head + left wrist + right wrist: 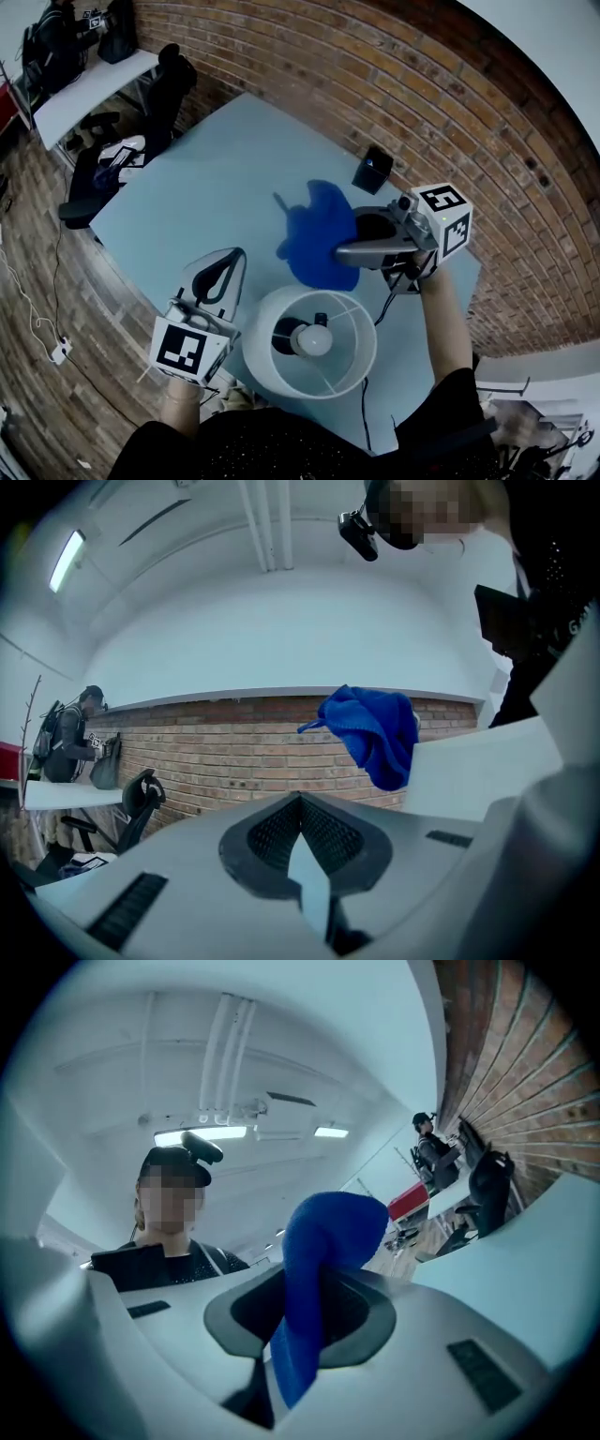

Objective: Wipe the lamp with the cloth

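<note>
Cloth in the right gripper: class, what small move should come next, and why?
Probably swing the right gripper toward the lamp shade until the blue cloth meets its outer wall. The jaws are shut on the cloth, which hangs just beyond the shade; contact isn't evident.

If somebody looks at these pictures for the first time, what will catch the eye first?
The bright blue cloth stands out most: it hangs above the pale blue table, pinched in the jaws of the right gripper. Nearest the person stands the lamp, seen from above, with its round white shade and its bulb. The left gripper is beside the lamp on its left, jaws together and holding nothing.
</note>
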`<state>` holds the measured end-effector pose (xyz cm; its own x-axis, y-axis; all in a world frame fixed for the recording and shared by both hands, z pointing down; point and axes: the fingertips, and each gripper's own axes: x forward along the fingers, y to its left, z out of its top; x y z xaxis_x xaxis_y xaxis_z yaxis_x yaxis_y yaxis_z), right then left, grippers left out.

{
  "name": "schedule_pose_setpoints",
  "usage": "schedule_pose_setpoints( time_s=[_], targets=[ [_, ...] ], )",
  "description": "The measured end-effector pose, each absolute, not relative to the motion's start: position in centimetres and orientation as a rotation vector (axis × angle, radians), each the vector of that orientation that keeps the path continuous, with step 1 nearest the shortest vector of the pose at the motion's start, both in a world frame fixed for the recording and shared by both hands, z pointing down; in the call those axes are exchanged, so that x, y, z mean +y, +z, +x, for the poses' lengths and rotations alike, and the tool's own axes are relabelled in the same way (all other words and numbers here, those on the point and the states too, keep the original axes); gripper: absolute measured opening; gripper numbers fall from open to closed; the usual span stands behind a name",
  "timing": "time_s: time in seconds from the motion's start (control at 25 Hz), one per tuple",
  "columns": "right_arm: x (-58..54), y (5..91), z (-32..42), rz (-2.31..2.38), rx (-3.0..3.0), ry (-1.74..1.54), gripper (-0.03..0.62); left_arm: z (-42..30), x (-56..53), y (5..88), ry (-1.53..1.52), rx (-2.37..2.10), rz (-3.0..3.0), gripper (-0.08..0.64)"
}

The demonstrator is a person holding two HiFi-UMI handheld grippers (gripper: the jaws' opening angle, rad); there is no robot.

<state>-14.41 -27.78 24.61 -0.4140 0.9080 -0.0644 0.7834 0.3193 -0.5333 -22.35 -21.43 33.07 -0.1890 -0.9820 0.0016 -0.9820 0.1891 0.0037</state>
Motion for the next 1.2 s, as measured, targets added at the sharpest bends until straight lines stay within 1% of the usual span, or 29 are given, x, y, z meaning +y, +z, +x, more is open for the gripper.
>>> schedule_pose_setpoints(
  time_s=[0.12, 0.32, 0.48, 0.68, 0.92, 1.04, 1.12, 1.2],
  targets=[
    [-26.5, 26.0, -15.4, -1.589, -2.231, 0.654, 0.080, -22.7, -21.2, 34.3, 0.000, -2.399, 1.970, 0.009],
    [-24.1, 31.0, -16.1, -1.640, -2.008, 0.542, 0.080, -23.8, -20.1, 36.9, 0.006, -2.388, 1.898, 0.008],
    [-23.2, 34.6, -17.2, -1.634, -1.903, 0.563, 0.080, -24.4, -19.3, 38.7, -0.013, -2.377, 1.853, 0.009],
    [-23.1, 40.6, -18.8, -1.481, -1.851, 0.521, 0.080, -24.4, -18.4, 40.2, -0.016, -2.375, 1.816, 0.008],
    [-23.4, 44.4, -20.3, -1.368, -1.861, 0.585, 0.080, -24.1, -17.0, 41.3, -0.021, -2.396, 1.763, 0.008],
    [-25.0, 47.0, -20.8, -1.198, -1.909, 0.522, 0.080, -23.6, -16.7, 41.6, -0.042, -2.405, 1.739, 0.009],
    [-26.7, 47.2, -20.9, -1.066, -1.975, 0.443, 0.080, -23.1, -16.3, 41.3, -0.059, -2.411, 1.727, 0.009],
    [-27.9, 44.9, -20.6, -1.000, -2.066, 0.418, 0.080, -22.8, -15.6, 40.8, -0.081, -2.436, 1.734, 0.009]
  ],
)
